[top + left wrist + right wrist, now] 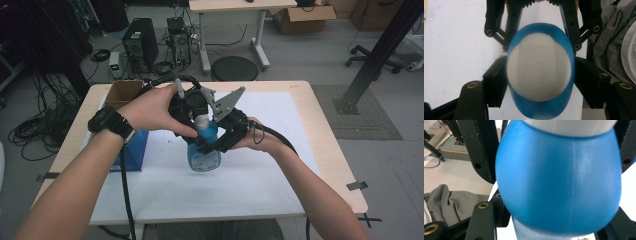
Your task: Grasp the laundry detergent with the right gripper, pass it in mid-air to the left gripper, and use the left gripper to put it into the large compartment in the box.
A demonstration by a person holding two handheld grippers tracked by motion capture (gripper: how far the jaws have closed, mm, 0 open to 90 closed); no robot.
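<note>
Smooth rounded blue plastic bottle [204,150], white ribbed cap [202,120]

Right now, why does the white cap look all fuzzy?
In the left gripper view the white cap sits very close to the camera, so it is out of focus; the high view shows it small and sharper atop the blue bottle, under dim, even light.

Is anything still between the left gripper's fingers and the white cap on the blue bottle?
Nothing visible. From above, the left gripper has the white cap between its fingers, which sit close beside it. The right gripper clamps the blue bottle lower down.
</note>
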